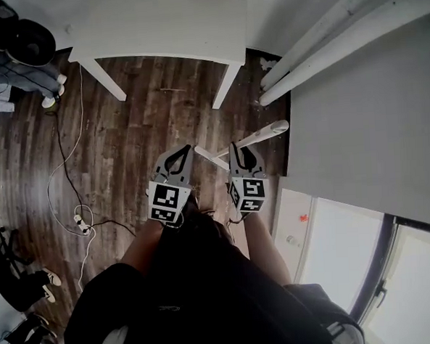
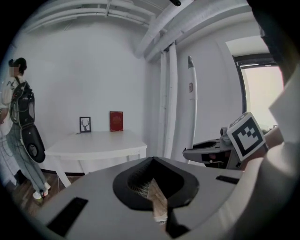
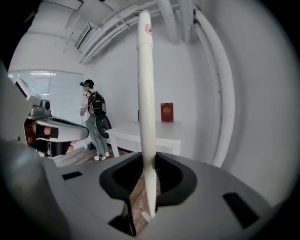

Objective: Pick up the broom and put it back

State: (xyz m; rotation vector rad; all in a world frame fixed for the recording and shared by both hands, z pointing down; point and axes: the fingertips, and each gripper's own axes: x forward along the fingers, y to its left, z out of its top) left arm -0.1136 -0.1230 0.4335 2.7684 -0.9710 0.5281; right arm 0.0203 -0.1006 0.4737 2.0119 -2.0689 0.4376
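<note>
Wood floor (image 1: 146, 114); right gripper (image 3: 143, 218) clamps broom (image 3: 146, 93); left gripper (image 2: 161, 219) closed.

This is a plain, sparsely furnished room, more office or studio than home. It has white walls (image 2: 93, 70) and a dark wood-plank floor (image 1: 139, 114). A white table (image 1: 162, 25) carries a small framed picture (image 2: 85, 124) and a red book (image 2: 116, 121). Exposed white pipes (image 1: 337, 29) run along the wall beside a large window (image 2: 265, 93), and a cable (image 1: 62, 162) and power strip (image 1: 82, 223) lie loose on the floor.

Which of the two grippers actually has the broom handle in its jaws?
The right gripper: the long white broom handle stands clamped between its jaws. The left gripper holds nothing.
</note>
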